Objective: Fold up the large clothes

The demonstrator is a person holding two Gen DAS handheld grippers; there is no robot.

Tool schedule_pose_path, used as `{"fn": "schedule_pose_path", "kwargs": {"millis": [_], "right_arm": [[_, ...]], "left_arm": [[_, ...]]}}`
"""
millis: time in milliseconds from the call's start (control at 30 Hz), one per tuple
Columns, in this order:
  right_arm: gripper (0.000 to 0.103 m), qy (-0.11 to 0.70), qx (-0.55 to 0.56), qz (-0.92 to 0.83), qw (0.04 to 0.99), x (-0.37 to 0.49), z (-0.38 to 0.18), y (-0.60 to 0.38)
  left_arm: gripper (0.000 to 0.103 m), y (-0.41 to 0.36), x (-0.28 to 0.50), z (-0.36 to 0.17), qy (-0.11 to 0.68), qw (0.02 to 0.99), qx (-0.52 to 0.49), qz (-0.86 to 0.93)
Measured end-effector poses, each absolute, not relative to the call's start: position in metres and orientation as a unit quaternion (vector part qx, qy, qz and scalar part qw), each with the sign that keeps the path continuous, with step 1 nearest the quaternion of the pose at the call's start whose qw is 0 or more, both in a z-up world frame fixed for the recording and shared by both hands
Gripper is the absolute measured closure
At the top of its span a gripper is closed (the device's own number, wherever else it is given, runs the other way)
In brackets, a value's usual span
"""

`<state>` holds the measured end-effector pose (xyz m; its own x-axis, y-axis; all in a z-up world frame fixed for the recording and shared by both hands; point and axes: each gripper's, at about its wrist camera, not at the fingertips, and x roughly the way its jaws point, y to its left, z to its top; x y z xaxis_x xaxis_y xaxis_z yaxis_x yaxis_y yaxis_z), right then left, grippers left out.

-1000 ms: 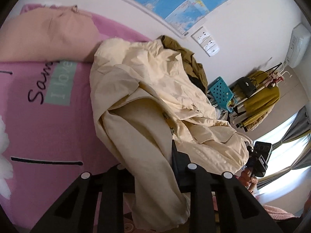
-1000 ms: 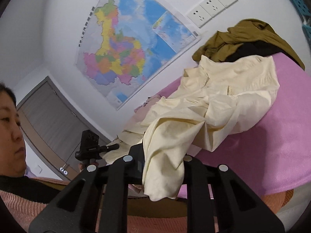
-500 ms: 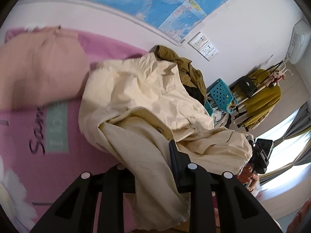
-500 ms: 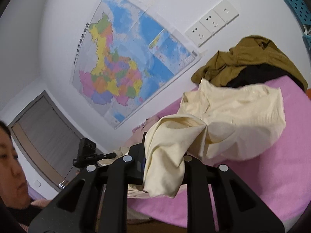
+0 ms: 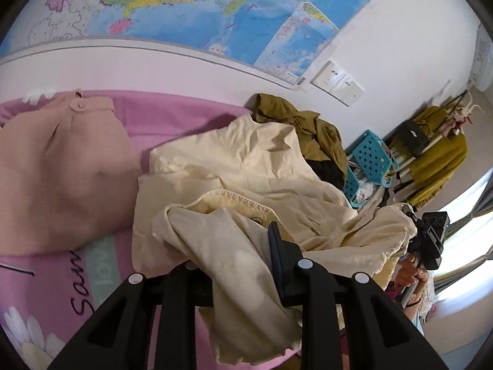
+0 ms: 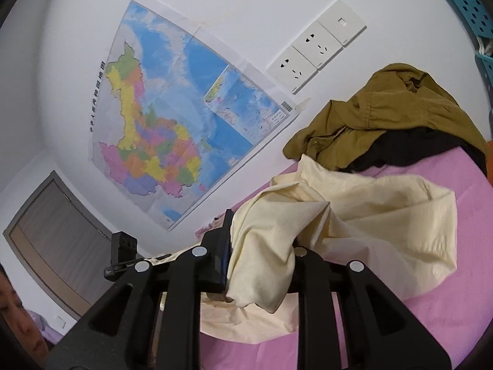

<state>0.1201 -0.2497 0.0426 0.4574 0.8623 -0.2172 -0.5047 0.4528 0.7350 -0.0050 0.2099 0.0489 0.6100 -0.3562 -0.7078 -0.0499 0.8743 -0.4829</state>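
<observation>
A large cream jacket (image 5: 246, 169) lies bunched on the pink bed sheet (image 5: 172, 114); it also shows in the right wrist view (image 6: 385, 215). My left gripper (image 5: 234, 265) is shut on a fold of the cream jacket, lifted off the bed. My right gripper (image 6: 262, 265) is shut on another part of the same jacket, which drapes over its fingers. The right gripper (image 5: 431, 240) shows at the right in the left wrist view; the left gripper (image 6: 123, 252) shows at the left in the right wrist view.
A folded peach garment (image 5: 58, 169) lies on the bed at the left. An olive jacket (image 6: 400, 114) over something black is heaped by the wall. A map (image 6: 178, 117) and wall sockets (image 6: 314, 46) are above. Blue baskets (image 5: 369, 160) and a clothes rack (image 5: 437, 154) stand beyond the bed.
Both grippers have risen and tilted toward the wall, lifting the cream jacket. The jacket has bunched closer to the olive heap, and more map is in view.
</observation>
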Motion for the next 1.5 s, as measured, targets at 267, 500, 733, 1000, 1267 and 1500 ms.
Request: {"fn": "schedule_pose_path", "kwargs": {"millis": [267,500,733,1000,1267,1500], "right_arm": [[0.084,0.314,0.308,0.403,0.802,0.163,0.048,-0.242],[0.083,0.332,0.314,0.385,0.802,0.197,0.043,-0.232],[0.083,0.351,0.318,0.369,0.8,0.228,0.033,-0.226],[0.083,0.368,0.323,0.349,0.799,0.25,0.019,-0.225],[0.082,0.379,0.33,0.336,0.796,0.264,0.009,-0.225],[0.082,0.386,0.336,0.327,0.795,0.274,0.003,-0.224]], "left_arm": [[0.079,0.216,0.04,0.058,0.438,0.868,-0.222,-0.074],[0.078,0.23,0.083,0.046,0.455,0.859,-0.229,-0.052],[0.078,0.234,0.117,0.029,0.475,0.853,-0.215,-0.027],[0.078,0.221,0.134,0.02,0.467,0.87,-0.157,0.011],[0.077,0.214,0.143,0.016,0.455,0.88,-0.13,0.023],[0.076,0.21,0.151,0.014,0.451,0.885,-0.117,0.026]]}}
